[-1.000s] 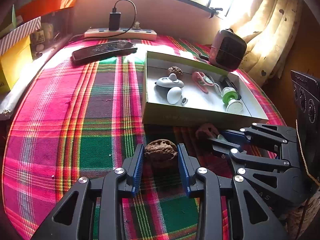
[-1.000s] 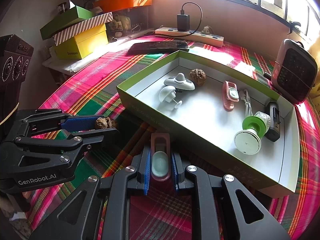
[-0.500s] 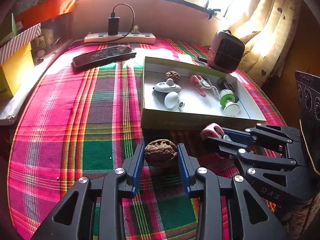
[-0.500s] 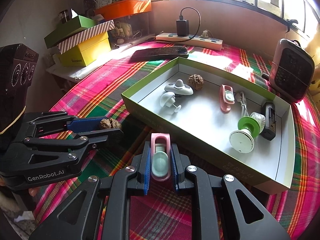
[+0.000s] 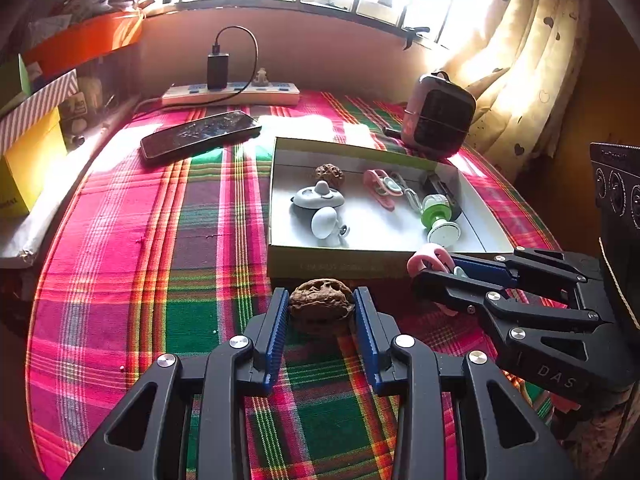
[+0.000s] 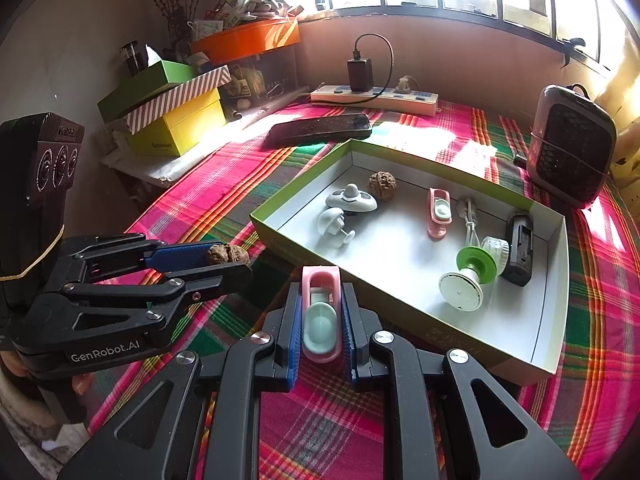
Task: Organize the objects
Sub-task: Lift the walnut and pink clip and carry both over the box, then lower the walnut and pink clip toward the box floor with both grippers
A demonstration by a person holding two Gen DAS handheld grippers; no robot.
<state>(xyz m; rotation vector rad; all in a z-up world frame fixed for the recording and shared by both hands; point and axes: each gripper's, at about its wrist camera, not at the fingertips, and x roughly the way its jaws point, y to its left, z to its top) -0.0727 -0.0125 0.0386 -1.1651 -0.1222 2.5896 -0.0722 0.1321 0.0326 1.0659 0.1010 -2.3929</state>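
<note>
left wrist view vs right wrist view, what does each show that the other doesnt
Only the left wrist view shows the heart-print curtain. Only the right wrist view shows the green box lid on the striped and yellow boxes. Both show the tray, the left gripper shut on a walnut, and the right gripper shut on a pink clip.

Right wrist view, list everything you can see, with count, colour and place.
walnut: 2, brown, one in left gripper, one in tray
pink clip: 2, pink, one in right gripper, one in tray
tray: 1, green-rimmed white, on cloth
suction hooks: 2, white, tray's left part
green-and-white knob: 1, tray's right part
phone: 1, black, behind tray
power strip: 1, white, by wall
heater: 1, far right
left hand-held gripper: shut
right hand-held gripper: shut
</note>
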